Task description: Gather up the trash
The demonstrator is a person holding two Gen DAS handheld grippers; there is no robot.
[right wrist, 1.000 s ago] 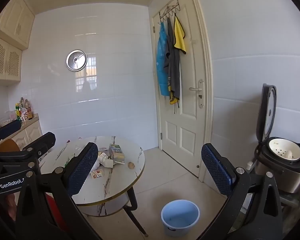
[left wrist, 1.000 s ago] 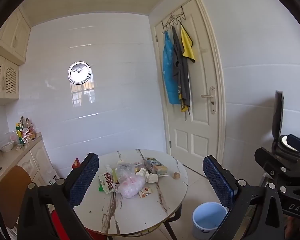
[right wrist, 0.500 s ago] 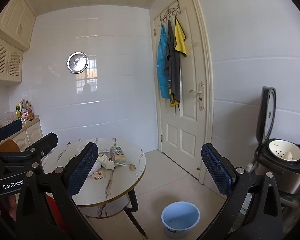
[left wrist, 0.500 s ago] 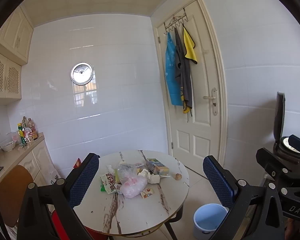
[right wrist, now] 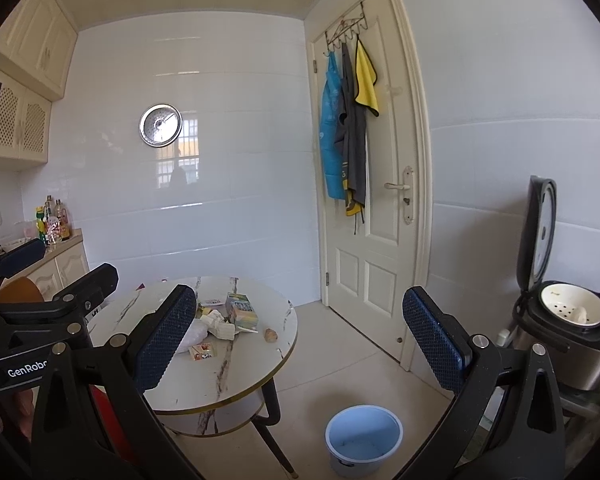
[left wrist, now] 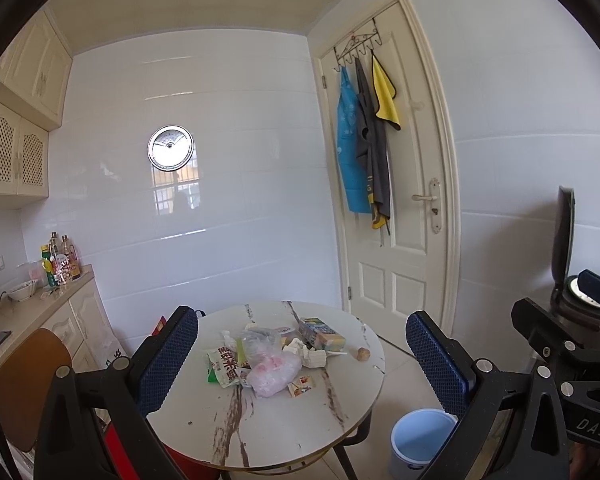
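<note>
1. Over the last second both cameras have tipped down a little and drawn slightly nearer: the round white marble-veined table now sits higher and larger in the left wrist view. I take that as the approach to the trash, with nothing picked up yet.

2. The left gripper stands wide apart and empty, its two blue-padded fingers framing the heap, well short of it.

3. The right gripper is likewise spread wide and holds nothing. It looks past the table's right edge toward the floor.

4. The trash lies in one cluster near the middle of the table. I count:
   - one crumpled clear plastic bag with something pink inside;
   - one green-and-white snack packet just left of it;
   - one green-and-yellow drink carton lying behind;
   - some crumpled white paper;
   - one small orange-printed wrapper in front;
   - one small brown lump apart at the right.
   Smaller scraps under the bag I cannot count.

5. One round pale-blue plastic bucket stands on the floor tiles beside the table, apparently empty, the likely bin.
</note>
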